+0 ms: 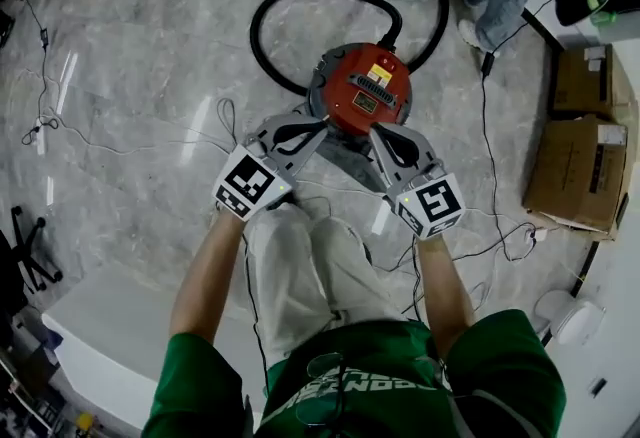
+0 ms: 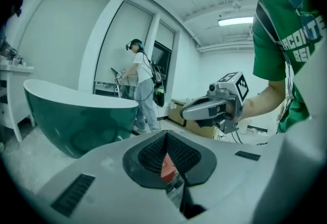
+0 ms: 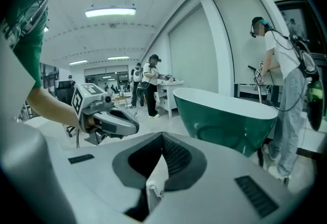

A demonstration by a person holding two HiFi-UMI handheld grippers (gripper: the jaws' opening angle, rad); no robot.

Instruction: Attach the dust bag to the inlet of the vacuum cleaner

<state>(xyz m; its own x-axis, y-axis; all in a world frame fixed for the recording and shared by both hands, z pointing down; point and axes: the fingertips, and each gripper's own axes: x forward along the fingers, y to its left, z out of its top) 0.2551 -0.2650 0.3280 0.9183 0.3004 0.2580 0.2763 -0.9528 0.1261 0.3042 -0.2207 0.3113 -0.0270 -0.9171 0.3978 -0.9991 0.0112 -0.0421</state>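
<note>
While both meet at the near rim of the red round vacuum cleaner [image 1: 360, 86], the left gripper [image 1: 311, 130] closed narrowly on its red edge and the right gripper [image 1: 380, 135] pinching a pale strip [image 3: 155, 174], what seems the grey dust bag [image 1: 345, 156] lies between them, equally near each.

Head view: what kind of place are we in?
Probably an indoor data-collection lab staged like a home: a green bathtub on a marble-look floor, stacked cardboard boxes, loose cables, and another person wearing a head rig.
</note>
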